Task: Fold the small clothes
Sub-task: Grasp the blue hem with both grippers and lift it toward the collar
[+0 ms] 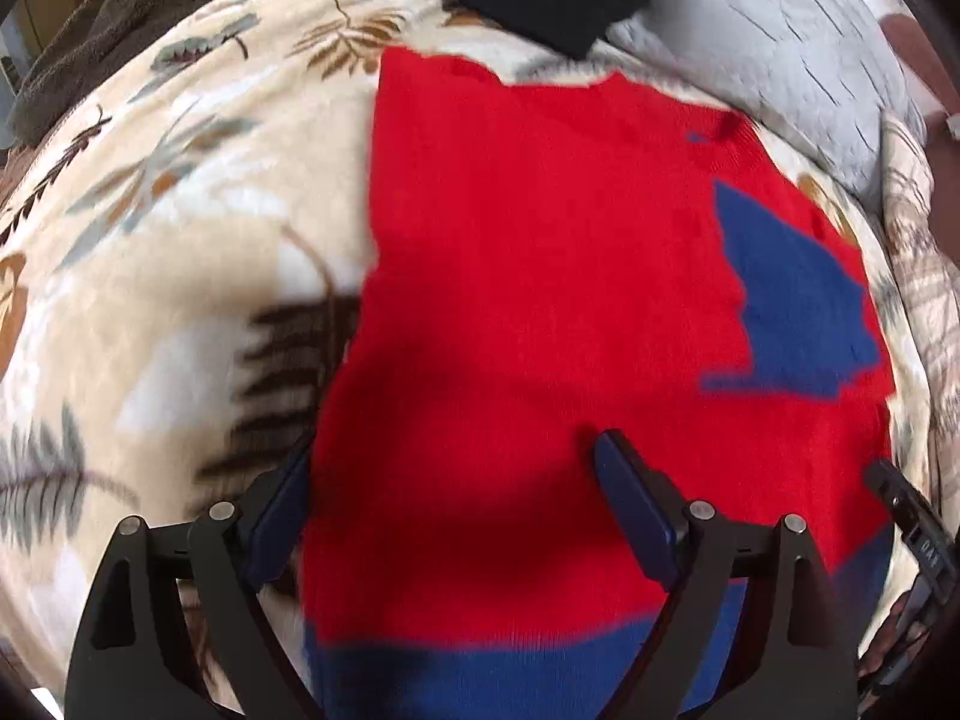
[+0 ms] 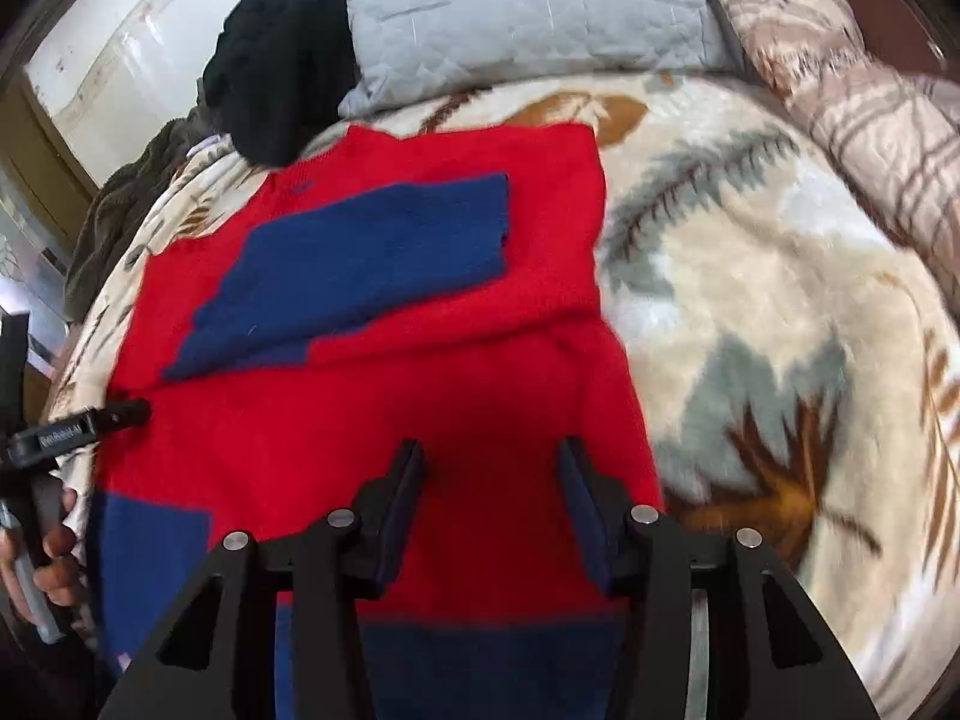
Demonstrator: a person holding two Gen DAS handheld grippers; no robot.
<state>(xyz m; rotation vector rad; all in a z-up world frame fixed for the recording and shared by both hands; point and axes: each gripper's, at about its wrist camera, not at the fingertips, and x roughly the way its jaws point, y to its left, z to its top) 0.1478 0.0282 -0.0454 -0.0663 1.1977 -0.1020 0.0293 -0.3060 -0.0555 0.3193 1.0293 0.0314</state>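
Note:
A red knit sweater (image 1: pixel 528 276) with blue sleeve and blue hem lies flat on a leaf-print blanket (image 1: pixel 180 240); a blue sleeve (image 2: pixel 372 264) is folded across its chest. My left gripper (image 1: pixel 456 456) is open, hovering over the sweater's lower left edge, one finger off the cloth and one over it. My right gripper (image 2: pixel 489 462) is open above the sweater's lower right part, near the blue hem (image 2: pixel 480 660). The left gripper's tip (image 2: pixel 114 414) shows at the sweater's left edge in the right wrist view.
A grey quilted pillow (image 2: pixel 522 6) and a black garment (image 2: pixel 282 60) lie at the head of the bed. A dark green towel (image 1: pixel 108 18) lies at the far left. A plaid quilt (image 2: pixel 870 108) is bunched on the right.

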